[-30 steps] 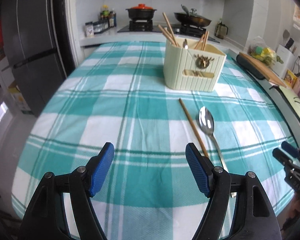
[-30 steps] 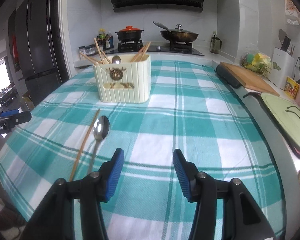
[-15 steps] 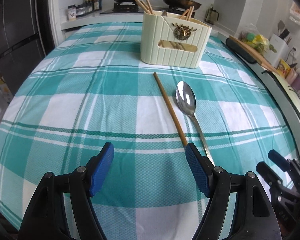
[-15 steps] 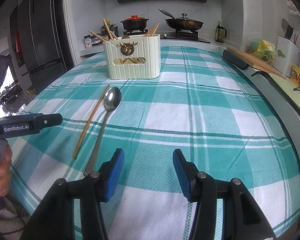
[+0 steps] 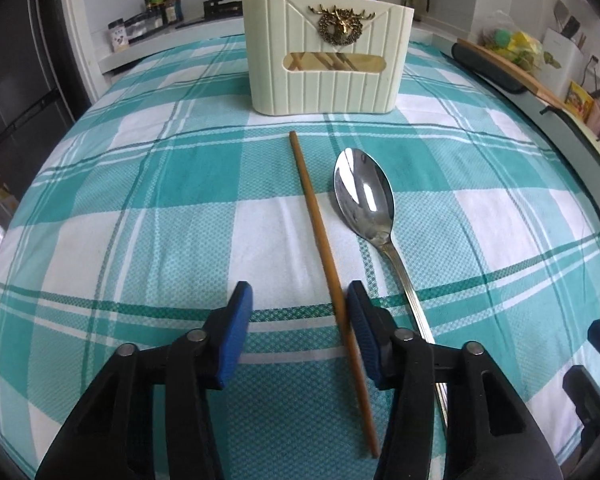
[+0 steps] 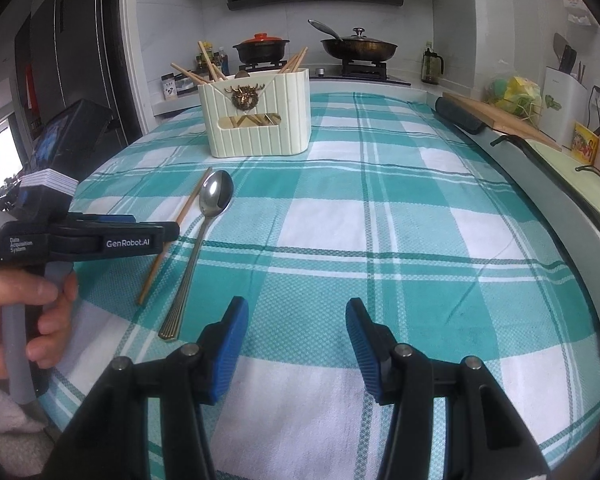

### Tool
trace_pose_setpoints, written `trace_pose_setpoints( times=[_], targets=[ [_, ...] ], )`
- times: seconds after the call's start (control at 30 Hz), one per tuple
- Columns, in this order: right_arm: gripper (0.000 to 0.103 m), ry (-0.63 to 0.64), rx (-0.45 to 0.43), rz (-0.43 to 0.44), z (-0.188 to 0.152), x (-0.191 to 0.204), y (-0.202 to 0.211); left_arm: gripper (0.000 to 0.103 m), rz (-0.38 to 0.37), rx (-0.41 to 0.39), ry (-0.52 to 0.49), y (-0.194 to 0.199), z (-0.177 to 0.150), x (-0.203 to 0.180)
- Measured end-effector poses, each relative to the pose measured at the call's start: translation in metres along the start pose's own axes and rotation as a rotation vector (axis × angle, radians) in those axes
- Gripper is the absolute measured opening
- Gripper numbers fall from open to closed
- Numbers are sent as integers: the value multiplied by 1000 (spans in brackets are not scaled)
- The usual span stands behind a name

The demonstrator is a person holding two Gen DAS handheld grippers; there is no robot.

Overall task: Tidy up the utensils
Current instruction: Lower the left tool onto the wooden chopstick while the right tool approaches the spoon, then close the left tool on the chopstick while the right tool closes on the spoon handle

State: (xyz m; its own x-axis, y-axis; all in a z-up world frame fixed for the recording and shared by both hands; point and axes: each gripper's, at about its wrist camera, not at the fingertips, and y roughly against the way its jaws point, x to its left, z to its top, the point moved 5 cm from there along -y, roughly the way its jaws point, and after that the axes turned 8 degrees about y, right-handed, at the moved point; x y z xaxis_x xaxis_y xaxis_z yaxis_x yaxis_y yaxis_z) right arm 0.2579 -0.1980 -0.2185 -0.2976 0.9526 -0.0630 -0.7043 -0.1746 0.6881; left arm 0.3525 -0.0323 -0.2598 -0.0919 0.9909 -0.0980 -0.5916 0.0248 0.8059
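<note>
Covering the whole table, a teal-and-white checked cloth (image 5: 148,184) carries a cream ribbed utensil holder (image 5: 326,56) at its far side, with several wooden chopsticks and a spoon already standing in it. In front of the holder lie one loose chopstick (image 5: 320,232) and, just to its right, a steel spoon (image 5: 364,196), bowl towards the holder, the two close but apart.

The left gripper (image 5: 298,320) sits low over the cloth with the near part of the chopstick between its blue pads; its jaws are closing, the right-hand pad against the stick and the other pad still clear of it. A second ago it was spread much wider and stood further back from both utensils, which lay beyond its tips. A hand (image 6: 24,312) grips its grey handle, tilting the tool steeply down.

The right gripper (image 6: 292,332) hovers half open over bare cloth near the table's front edge, holding nothing, its gap unchanged.
</note>
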Motion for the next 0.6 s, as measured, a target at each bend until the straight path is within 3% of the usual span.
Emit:
trace_pose_setpoints(
  times=[0.03,0.07,0.1,0.43,0.6],
  targets=[
    [52,4,-1,-1,0,0,0,19,7,-9,-4,1,0,0],
    [52,7,-1,-1,-1,1,0,7,22,-14,-14,1,-1,0],
    [52,8,0,0,-1,1,-1,5,26,-15,-17,1,-1,1],
    [52,28,27,20,3,14,-11,4,56,-19,52,16,-15,49],
    [52,71,43,73,18,37,-23,4,65,-16,59,29,-30,66]
  ],
)
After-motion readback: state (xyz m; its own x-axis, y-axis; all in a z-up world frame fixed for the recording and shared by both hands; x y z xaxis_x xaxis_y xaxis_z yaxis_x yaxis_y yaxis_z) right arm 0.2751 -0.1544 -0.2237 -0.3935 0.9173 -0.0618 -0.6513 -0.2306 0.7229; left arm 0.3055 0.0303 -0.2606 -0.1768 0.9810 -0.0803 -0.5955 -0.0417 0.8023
